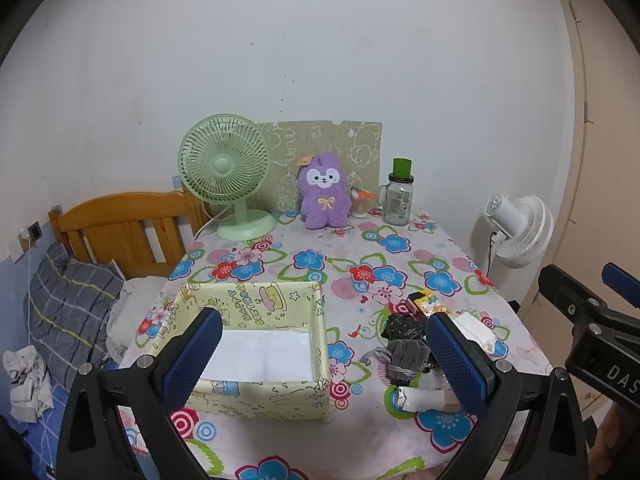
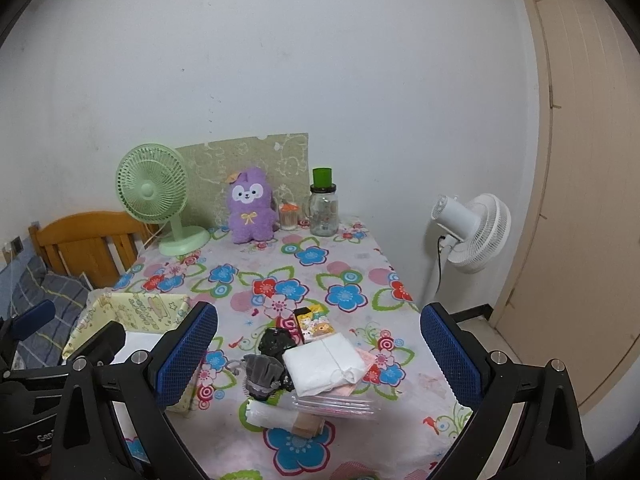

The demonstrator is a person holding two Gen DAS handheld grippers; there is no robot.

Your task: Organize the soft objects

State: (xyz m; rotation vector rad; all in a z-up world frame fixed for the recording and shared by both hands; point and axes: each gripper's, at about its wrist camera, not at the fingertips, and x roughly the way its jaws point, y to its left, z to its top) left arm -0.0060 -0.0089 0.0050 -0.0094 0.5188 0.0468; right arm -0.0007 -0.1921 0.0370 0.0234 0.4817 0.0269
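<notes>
Left gripper (image 1: 324, 356) gapes wide above the square fabric box (image 1: 256, 344); right gripper (image 2: 318, 354), equally spread, hovers over a heap of soft things (image 2: 304, 364)—grey velvet pouch, white folded cloth—beside it on the desk (image 2: 320, 276).

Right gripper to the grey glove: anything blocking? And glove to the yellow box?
Nothing visible blocks either. The right gripper is open, with the grey glove lying exposed at the left edge of the pile, beside the white folded packet. Only bare tablecloth separates the glove from the open-topped yellow box.

Open-jawed left gripper (image 1: 326, 354) hovers above yellow fabric box (image 1: 260, 360).
</notes>
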